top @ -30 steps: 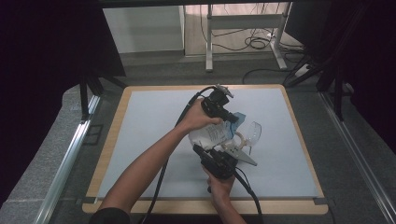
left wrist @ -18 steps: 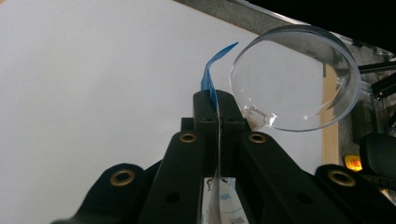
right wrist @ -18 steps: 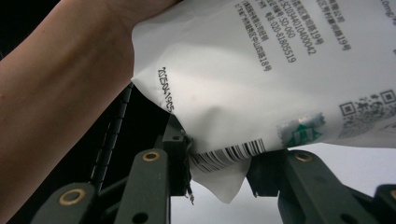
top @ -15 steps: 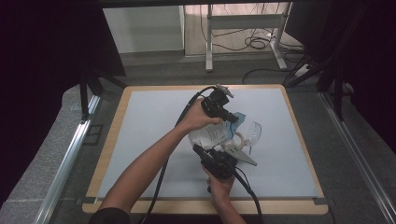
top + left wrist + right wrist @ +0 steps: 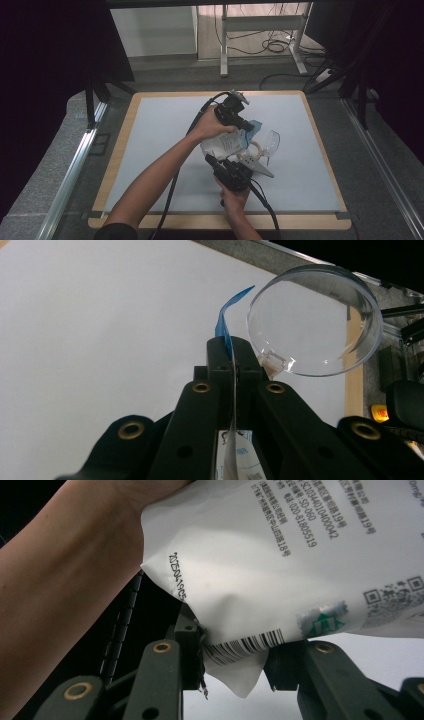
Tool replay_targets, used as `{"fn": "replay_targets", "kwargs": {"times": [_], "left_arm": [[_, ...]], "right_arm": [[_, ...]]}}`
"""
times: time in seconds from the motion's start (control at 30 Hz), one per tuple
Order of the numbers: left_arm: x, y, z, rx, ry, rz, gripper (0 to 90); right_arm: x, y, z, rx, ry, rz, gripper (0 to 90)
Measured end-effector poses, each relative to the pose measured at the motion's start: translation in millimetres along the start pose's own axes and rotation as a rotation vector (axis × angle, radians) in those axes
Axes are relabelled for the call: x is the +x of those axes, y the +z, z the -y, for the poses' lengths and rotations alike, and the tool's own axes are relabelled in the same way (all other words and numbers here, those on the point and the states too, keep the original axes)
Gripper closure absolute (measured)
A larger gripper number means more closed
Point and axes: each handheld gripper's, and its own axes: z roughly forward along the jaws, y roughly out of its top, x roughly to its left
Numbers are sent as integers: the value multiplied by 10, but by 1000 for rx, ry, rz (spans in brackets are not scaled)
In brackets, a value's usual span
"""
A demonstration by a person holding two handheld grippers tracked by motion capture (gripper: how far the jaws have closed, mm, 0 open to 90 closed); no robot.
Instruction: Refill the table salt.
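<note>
The table (image 5: 150,150), with a pale grey top edged in wood, takes up the middle of the high view, and the work sits a little right of its centre. A person's two forearms come in from the near edge.

The white pouch (image 5: 225,144), printed with black text and a barcode, is held up off the table between the two grippers. It has a blue strip (image 5: 254,125) along its far edge.

The left gripper (image 5: 248,125) reaches in from the far side of the pouch, with the left hand (image 5: 210,129) wrapped round its body. In the left gripper view its jaws are clenched tight on the thin top edge of the pouch (image 5: 234,405), and the blue strip (image 5: 225,320) curls up and away just beyond the jaw tips.

The right gripper (image 5: 212,161) lies at the near side of the pouch, held by the right hand (image 5: 232,195). In the right gripper view it grasps the pouch's (image 5: 280,570) lower corner beside the barcode, the jaws pressed against either side of the crumpled material.

A clear round plastic lid (image 5: 270,141) lies on the table just to the right of the pouch; in the left gripper view the lid (image 5: 315,320) shows just past the jaw tips, on the right.
</note>
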Motion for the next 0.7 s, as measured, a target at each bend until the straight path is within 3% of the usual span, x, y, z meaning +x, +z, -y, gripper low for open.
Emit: {"fn": "replay_targets", "kwargs": {"times": [0.7], "left_arm": [[3,-26,41,-8,-7,-1,896]], "right_arm": [[7,12,18,8,-12,-5,658]]}}
